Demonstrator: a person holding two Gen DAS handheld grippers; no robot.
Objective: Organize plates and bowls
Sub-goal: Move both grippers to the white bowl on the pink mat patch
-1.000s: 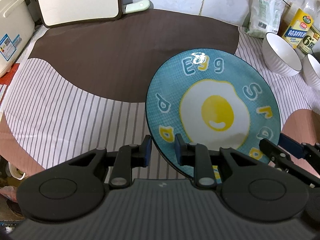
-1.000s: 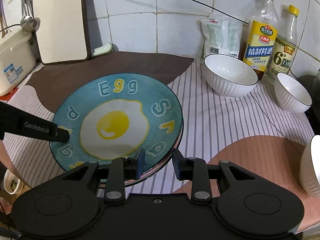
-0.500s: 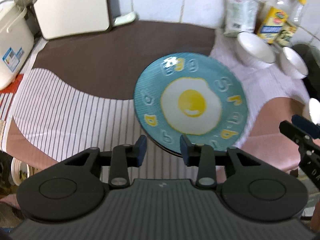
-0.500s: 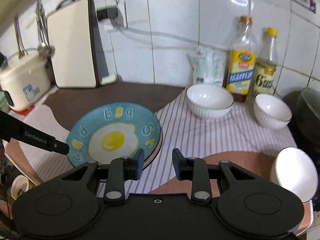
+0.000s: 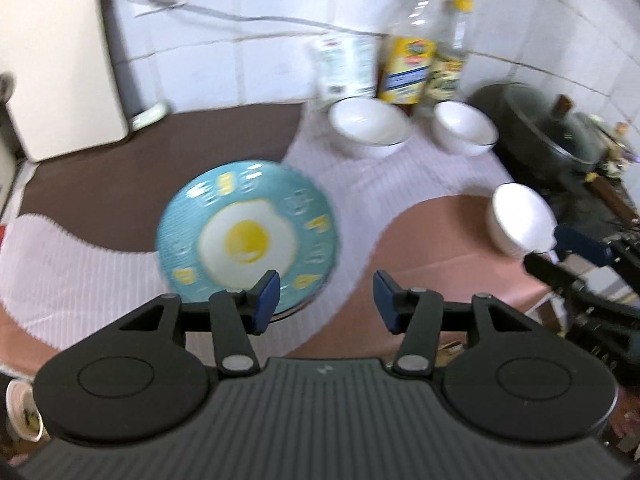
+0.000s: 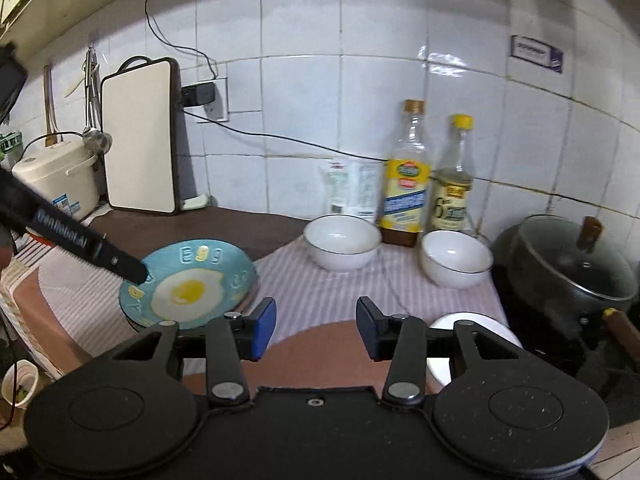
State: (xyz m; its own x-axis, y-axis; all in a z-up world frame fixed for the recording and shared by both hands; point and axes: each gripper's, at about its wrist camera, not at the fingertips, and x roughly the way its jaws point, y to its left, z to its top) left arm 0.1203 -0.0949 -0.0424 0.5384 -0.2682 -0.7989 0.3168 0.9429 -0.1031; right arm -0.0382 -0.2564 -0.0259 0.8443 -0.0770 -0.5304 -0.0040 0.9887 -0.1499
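The desk [image 6: 320, 284] now carries the egg plate [image 6: 192, 288], released and flat on its cloth. Both grippers, left [image 5: 326, 300] and right [image 6: 316, 326], have backed away with fingers spread wide, empty. The white bowls [image 6: 342, 242] look next.

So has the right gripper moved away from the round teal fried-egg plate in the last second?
Yes. The right gripper has pulled back and up; the teal fried-egg plate now lies further off, left of its fingers.

Left view motion-blurred, fisheye-warped edges, glare on tiles [image 6: 304, 4]
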